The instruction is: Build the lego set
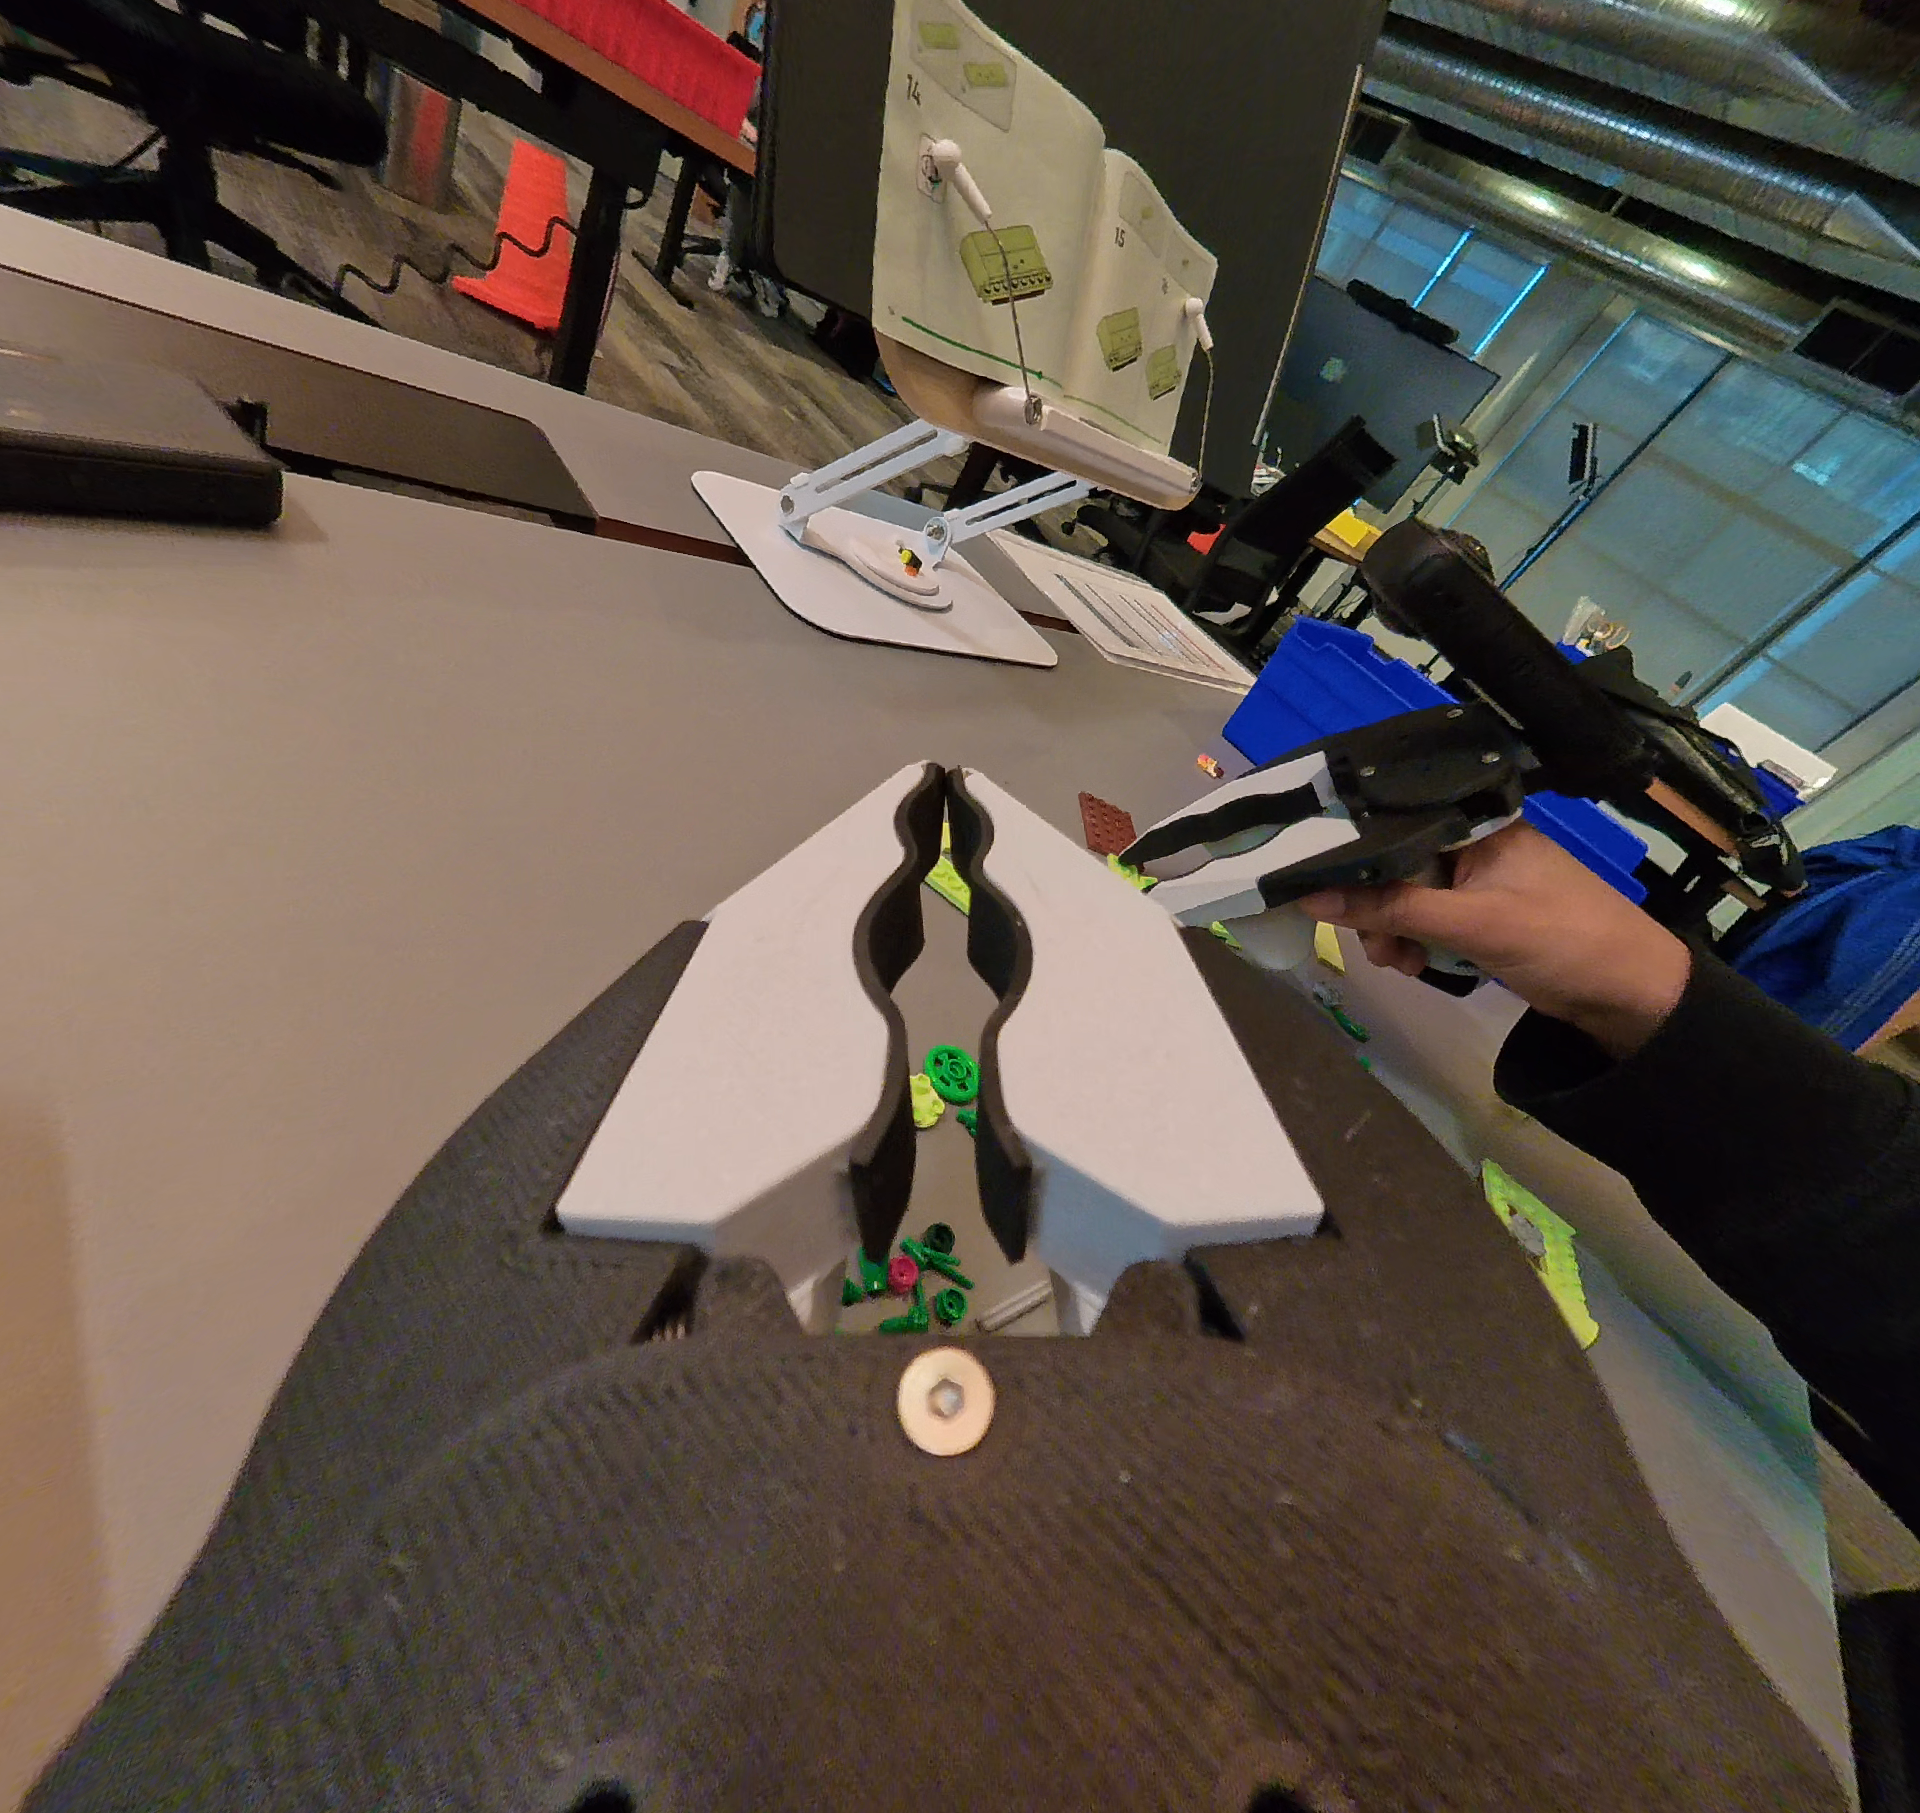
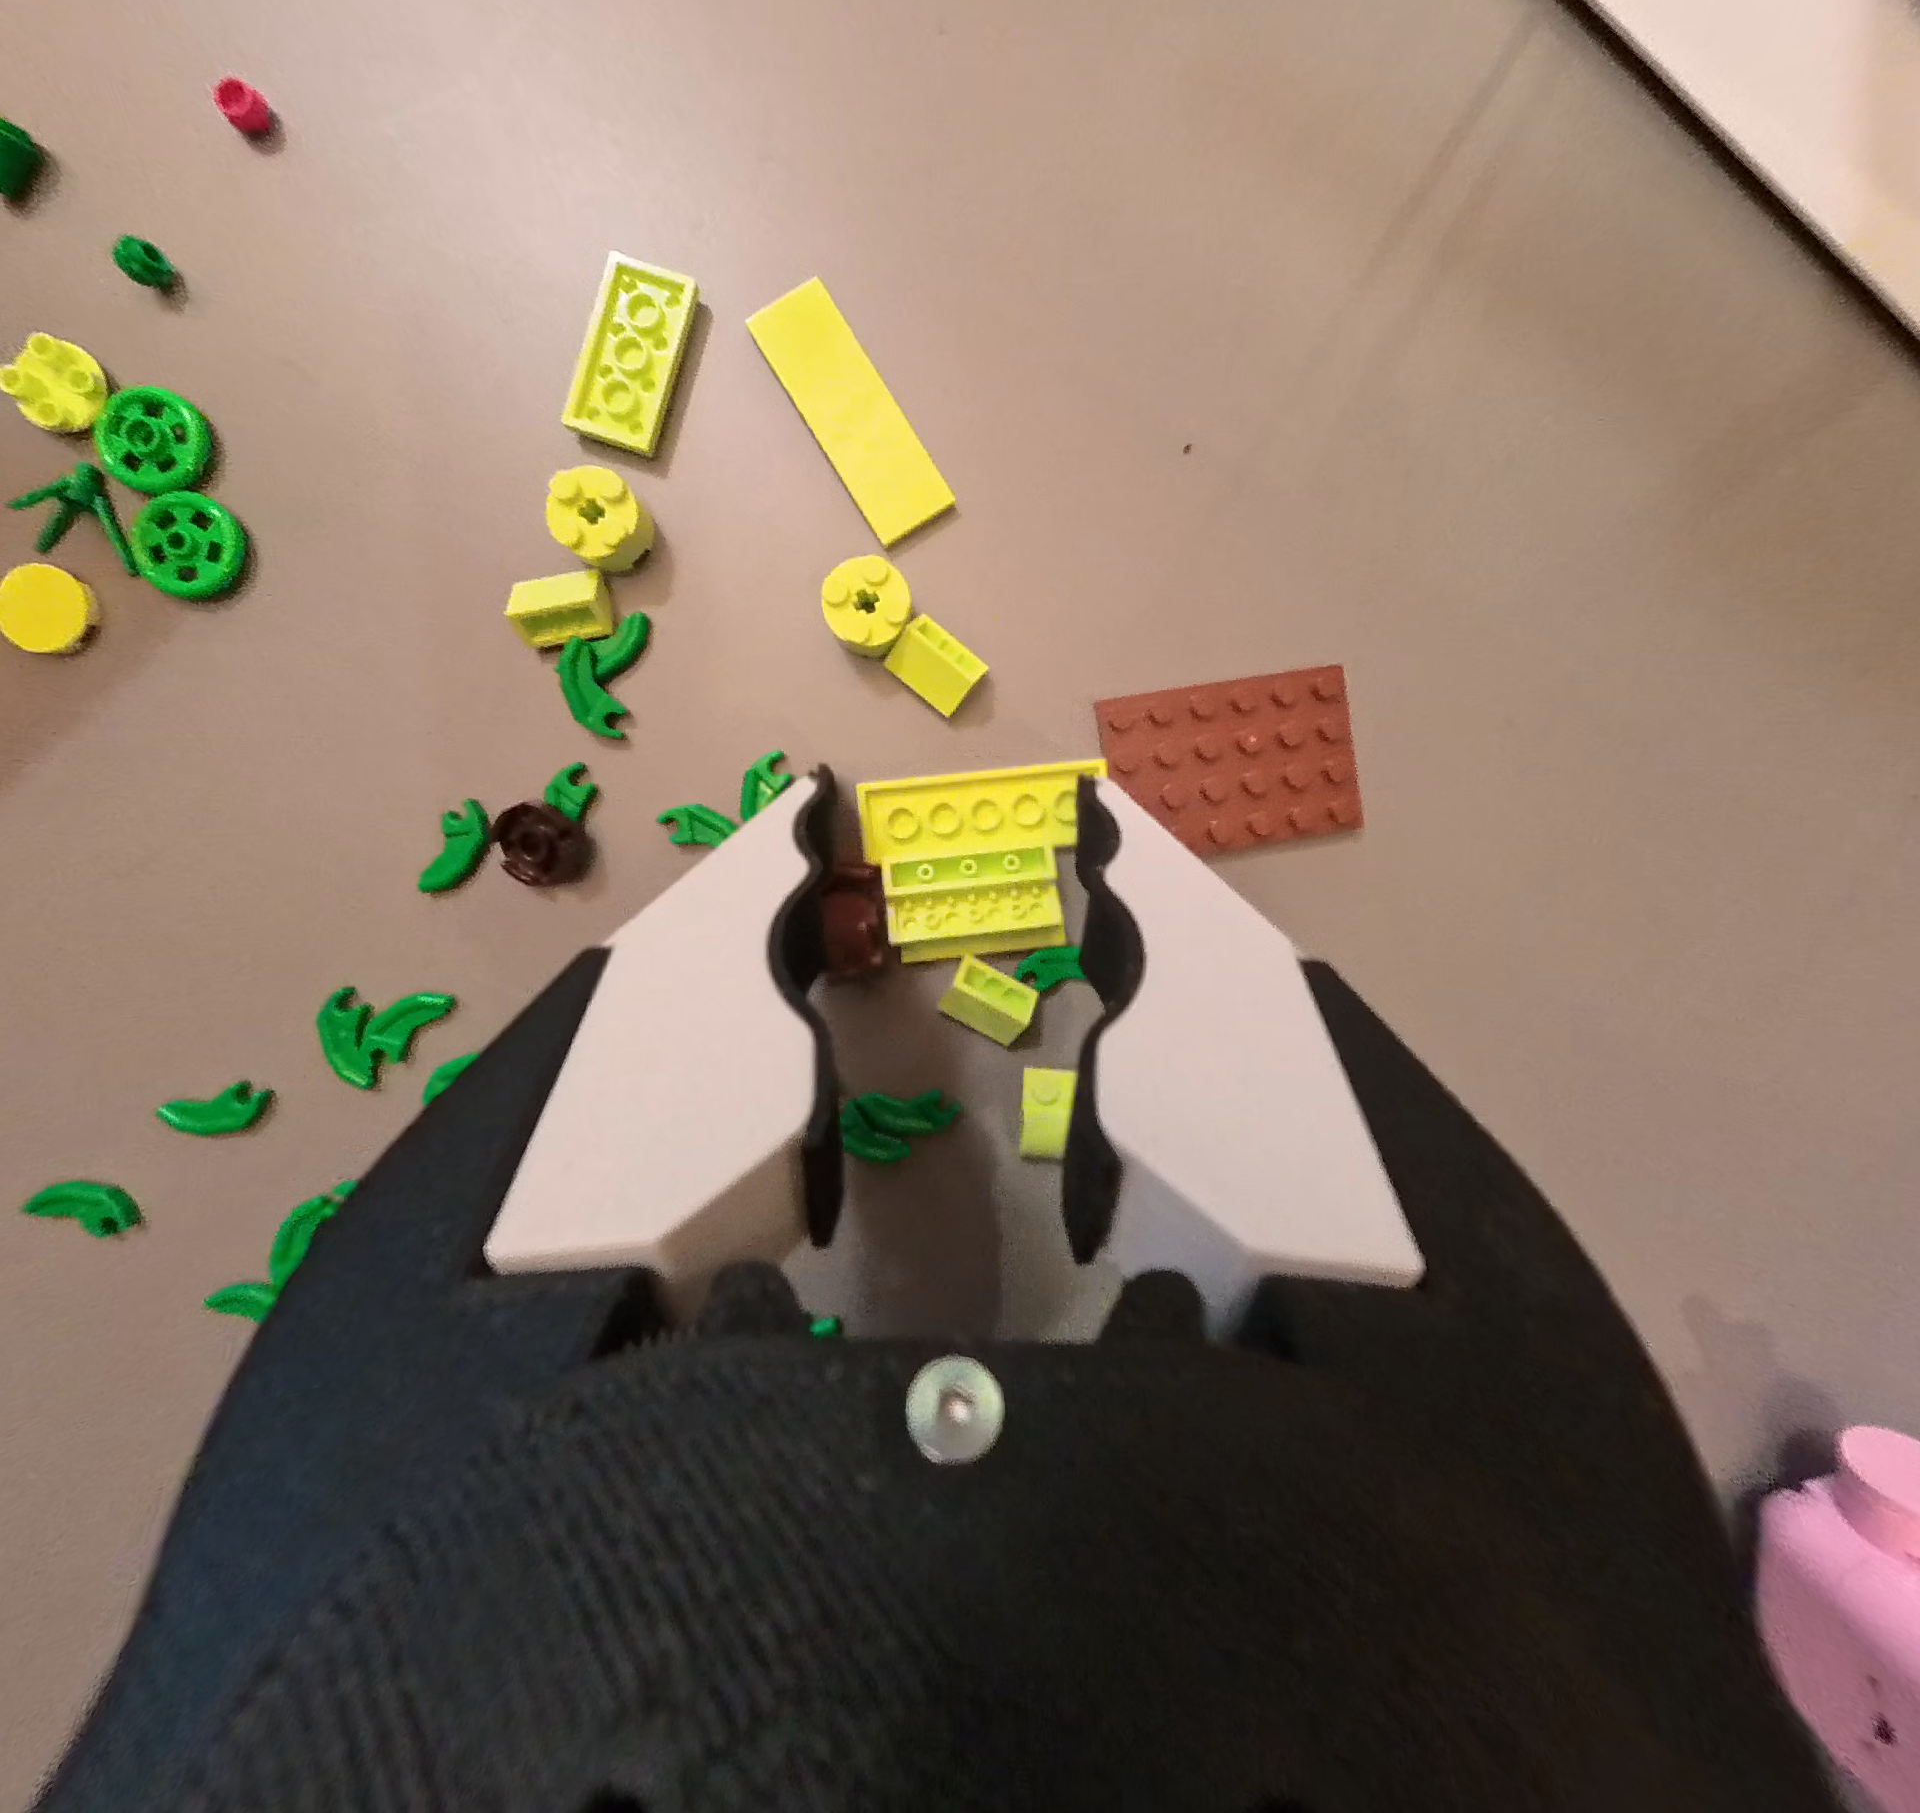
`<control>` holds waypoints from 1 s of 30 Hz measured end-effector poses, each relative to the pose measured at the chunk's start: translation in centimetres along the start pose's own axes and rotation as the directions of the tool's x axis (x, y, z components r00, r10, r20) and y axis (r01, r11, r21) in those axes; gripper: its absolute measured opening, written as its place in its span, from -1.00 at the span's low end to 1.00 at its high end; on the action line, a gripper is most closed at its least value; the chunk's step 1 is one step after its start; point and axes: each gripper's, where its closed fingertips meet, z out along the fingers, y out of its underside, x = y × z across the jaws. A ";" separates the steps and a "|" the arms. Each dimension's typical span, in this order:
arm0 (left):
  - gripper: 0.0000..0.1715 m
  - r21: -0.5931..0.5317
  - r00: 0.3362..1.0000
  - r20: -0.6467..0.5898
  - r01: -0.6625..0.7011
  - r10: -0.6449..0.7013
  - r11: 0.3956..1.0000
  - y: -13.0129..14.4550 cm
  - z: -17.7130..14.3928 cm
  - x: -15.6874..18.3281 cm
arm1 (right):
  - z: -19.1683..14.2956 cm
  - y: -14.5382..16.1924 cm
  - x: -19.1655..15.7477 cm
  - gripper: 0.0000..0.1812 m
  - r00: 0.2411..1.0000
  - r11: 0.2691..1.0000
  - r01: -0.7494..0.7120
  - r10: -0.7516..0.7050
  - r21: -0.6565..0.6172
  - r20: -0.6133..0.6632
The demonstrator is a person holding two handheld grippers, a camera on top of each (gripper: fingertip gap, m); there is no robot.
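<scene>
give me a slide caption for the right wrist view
Open right tongs poised over a lime assembly beside a brown plate, among scattered pieces.

Grey table (image 2: 1247, 257) bears scattered lego pieces (image 2: 623, 355), brown plate (image 2: 1231, 755), white stand (image 1: 883, 584).

- Left gripper (image 1: 943, 776): white wedge fingers (image 1: 790, 1015) w/ wavy black pads, dark ribbed 3D-printed body, silver hex screw (image 1: 945, 1400) at lower centre of frame.
- Right gripper (image 2: 951, 787): same build, black body, silver screw (image 2: 954, 1407) lower centre.
- Seen at right of left wrist view: black handle w/ camera block on top; hand (image 1: 1496, 906) w/ black long sleeve (image 1: 1714, 1140).
</scene>
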 end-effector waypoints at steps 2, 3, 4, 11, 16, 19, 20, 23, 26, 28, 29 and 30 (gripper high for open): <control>-1.00 -0.004 1.000 0.005 -0.011 0.011 1.000 0.1 0.1 0.1 | 0.0 0.0 -0.1 -0.56 1.000 1.000 0.007 -0.007 0.011 -0.003; -1.00 -0.006 1.000 0.007 -0.014 0.014 1.000 0.1 0.1 0.1 | 0.0 0.0 -0.1 -0.56 1.000 1.000 0.005 -0.005 0.019 -0.002; -1.00 -0.008 1.000 0.008 -0.015 0.015 1.000 0.2 0.2 0.1 | -0.1 0.0 -0.1 -0.56 1.000 1.000 0.003 -0.003 0.027 -0.001; -1.00 -0.009 1.000 0.013 -0.020 0.020 1.000 0.2 0.1 0.0 | -2.2 -0.3 -1.2 -0.72 0.994 0.988 -0.059 0.045 0.141 0.101; -1.00 -0.013 1.000 -0.002 -0.012 0.012 1.000 0.4 0.4 0.3 | -2.6 0.1 0.6 -0.44 0.993 0.985 -0.102 0.093 0.137 0.067; -1.00 -0.022 1.000 -0.004 -0.025 0.024 0.999 0.6 0.5 0.5 | -1.6 0.4 0.6 -0.41 0.991 0.989 -0.107 0.098 0.106 0.091; -1.00 -0.025 1.000 -0.002 -0.029 0.029 0.999 0.6 0.6 0.5 | -1.3 0.5 0.6 -0.41 0.991 0.990 -0.104 0.095 0.100 0.090; -1.00 -0.025 0.999 0.008 -0.037 0.037 0.999 0.6 0.5 0.4 | -0.6 0.9 0.8 -0.40 0.997 0.995 -0.068 0.065 0.066 0.047; -1.00 -0.019 1.000 0.002 -0.023 0.023 1.000 0.5 0.5 0.3 | -0.4 0.8 0.8 -0.41 1.000 0.999 -0.025 0.024 0.048 0.019; -1.00 -0.019 1.000 -0.006 -0.014 0.014 1.000 0.6 0.6 0.4 | -0.3 0.8 0.5 -0.49 1.000 0.999 -0.013 0.012 0.037 0.025; -1.00 -0.021 1.000 -0.008 -0.015 0.015 1.000 0.7 0.6 0.5 | -0.3 0.7 0.4 -0.49 1.000 0.999 -0.009 0.008 0.035 0.022; -1.00 -0.023 1.000 -0.008 -0.019 0.019 1.000 0.7 0.6 0.6 | -0.3 0.7 0.3 -0.49 1.000 0.999 -0.004 0.003 0.036 0.020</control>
